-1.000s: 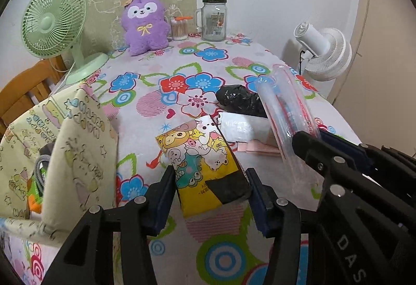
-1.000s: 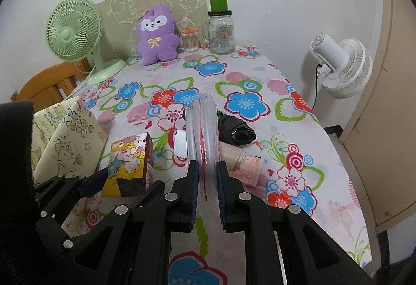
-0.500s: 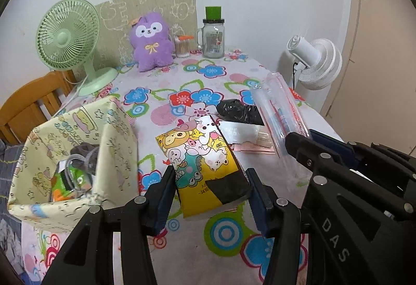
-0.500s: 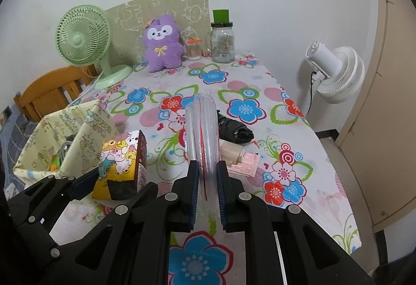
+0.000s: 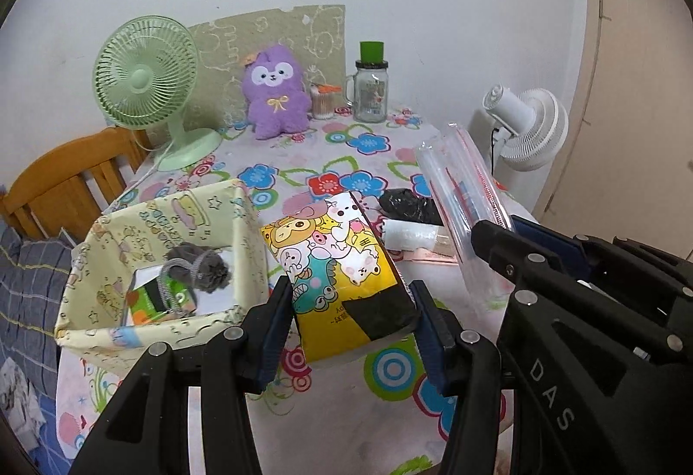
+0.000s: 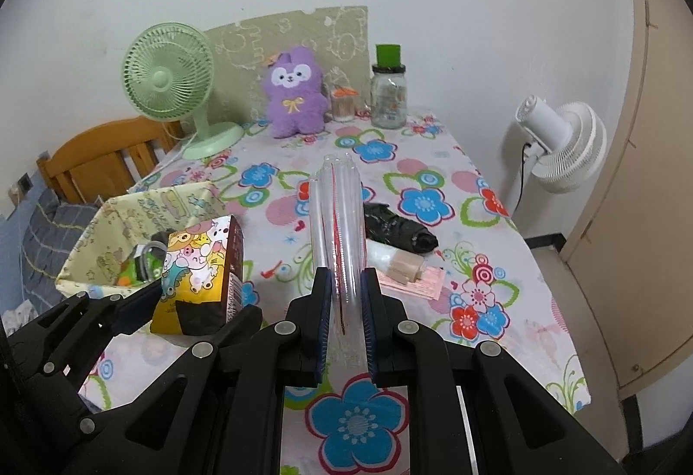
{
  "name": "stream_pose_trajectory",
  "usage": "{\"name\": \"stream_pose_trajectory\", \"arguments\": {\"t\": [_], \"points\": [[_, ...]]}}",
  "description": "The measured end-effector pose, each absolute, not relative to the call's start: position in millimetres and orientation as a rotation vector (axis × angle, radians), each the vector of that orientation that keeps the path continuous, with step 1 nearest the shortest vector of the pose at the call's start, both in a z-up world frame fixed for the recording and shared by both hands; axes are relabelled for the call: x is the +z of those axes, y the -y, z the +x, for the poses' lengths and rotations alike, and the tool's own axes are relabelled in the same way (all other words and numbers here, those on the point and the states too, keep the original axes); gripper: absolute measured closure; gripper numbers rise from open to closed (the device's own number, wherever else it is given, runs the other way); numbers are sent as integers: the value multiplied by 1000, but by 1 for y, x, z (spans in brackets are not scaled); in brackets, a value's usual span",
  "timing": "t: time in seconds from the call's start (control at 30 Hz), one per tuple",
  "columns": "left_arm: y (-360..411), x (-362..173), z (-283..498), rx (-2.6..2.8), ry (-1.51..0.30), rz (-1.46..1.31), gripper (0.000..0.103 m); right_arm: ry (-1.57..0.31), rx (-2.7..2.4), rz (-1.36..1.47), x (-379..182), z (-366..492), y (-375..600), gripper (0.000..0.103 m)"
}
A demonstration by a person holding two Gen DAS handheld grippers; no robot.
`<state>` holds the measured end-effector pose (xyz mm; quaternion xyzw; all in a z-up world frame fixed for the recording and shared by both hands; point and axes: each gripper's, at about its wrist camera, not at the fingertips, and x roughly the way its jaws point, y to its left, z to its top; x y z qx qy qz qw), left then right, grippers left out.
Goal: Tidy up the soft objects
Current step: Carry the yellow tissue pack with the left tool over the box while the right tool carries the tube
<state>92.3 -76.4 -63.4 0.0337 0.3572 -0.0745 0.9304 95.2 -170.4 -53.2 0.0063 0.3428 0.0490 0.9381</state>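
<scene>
My left gripper (image 5: pixel 351 302) is shut on a soft tissue pack (image 5: pixel 342 271) printed with cartoon animals, held above the flowered table. The same pack (image 6: pixel 199 271) shows at the left of the right wrist view. My right gripper (image 6: pixel 346 293) is shut on a clear zip bag (image 6: pixel 338 215) with a red seal, which sticks up and forward; that bag (image 5: pixel 459 193) appears to the right in the left wrist view. A pale yellow fabric basket (image 5: pixel 117 241) stands at the left and holds a grey pouch (image 5: pixel 199 267) and a green packet.
On the tablecloth lie a black crumpled bag (image 6: pixel 398 228), a white roll (image 5: pixel 411 234) and a pink paper (image 6: pixel 416 282). At the back stand a purple plush (image 6: pixel 296 94), a green fan (image 6: pixel 173 81), a glass jar (image 6: pixel 387 94). A white fan (image 6: pixel 558 146) and a wooden chair (image 6: pixel 99 159) flank the table.
Both grippers have risen and pulled back with their loads, so the table looks smaller and the inside of the basket has come into view.
</scene>
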Motion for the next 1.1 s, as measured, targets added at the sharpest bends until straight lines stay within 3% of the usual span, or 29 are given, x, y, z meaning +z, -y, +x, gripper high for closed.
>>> {"name": "stream_pose_trajectory", "arguments": {"t": [1.1], "points": [[-25, -43, 95, 2, -678, 24, 49, -685, 295, -71, -28, 108, 62, 86]]}}
